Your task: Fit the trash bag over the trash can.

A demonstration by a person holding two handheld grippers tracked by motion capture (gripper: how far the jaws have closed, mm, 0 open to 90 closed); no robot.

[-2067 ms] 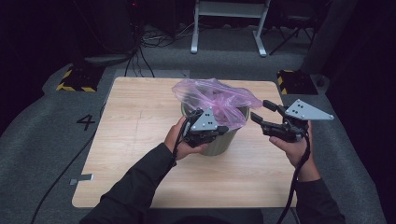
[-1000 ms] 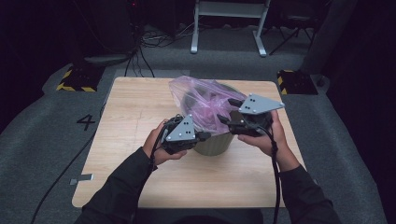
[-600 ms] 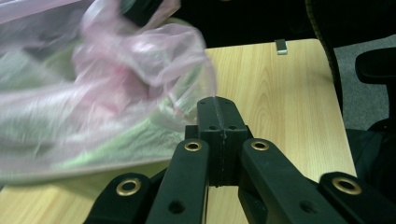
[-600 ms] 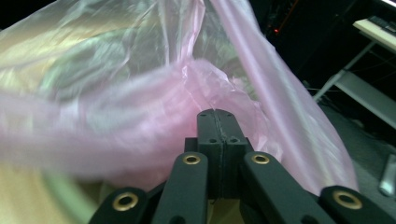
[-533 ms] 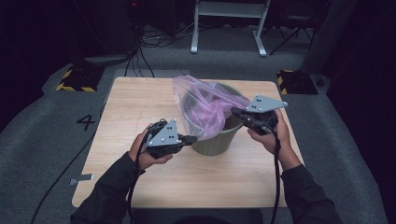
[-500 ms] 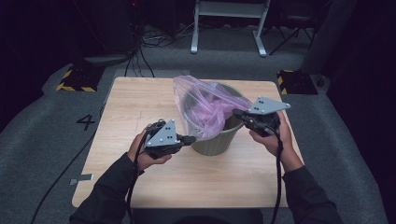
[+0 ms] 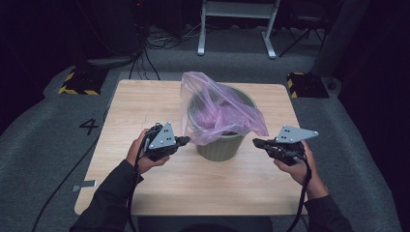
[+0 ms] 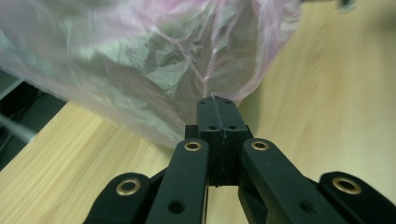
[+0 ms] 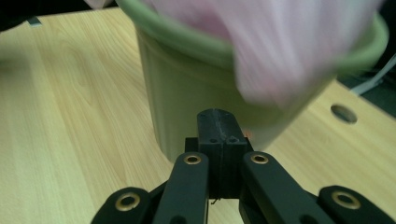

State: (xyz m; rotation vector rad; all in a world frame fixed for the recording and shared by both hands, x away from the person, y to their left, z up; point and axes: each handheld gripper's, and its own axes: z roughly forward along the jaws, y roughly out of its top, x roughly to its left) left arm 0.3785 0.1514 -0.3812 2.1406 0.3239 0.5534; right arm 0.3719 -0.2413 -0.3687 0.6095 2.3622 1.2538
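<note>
A green bin stands in the middle of the wooden table, with a pink plastic bag puffed up loosely over its mouth. My left gripper is at the bin's left side. In the left gripper view its jaws are shut on a fold of the bag's lower edge. My right gripper hovers to the right of the bin, just below the bag's hanging corner. In the right gripper view its jaws are shut with nothing seen between them, facing the bin's wall under the bag.
The table stands on grey carpet, with a painted 4 to its left. Cables, yellow-black striped blocks and a white frame's legs lie beyond the far edge. A round hole is in the tabletop near the bin.
Both hands have moved outward and down from the bin's top. The left gripper went left with the bag's edge; the right gripper drew off to the right, away from the rim.
</note>
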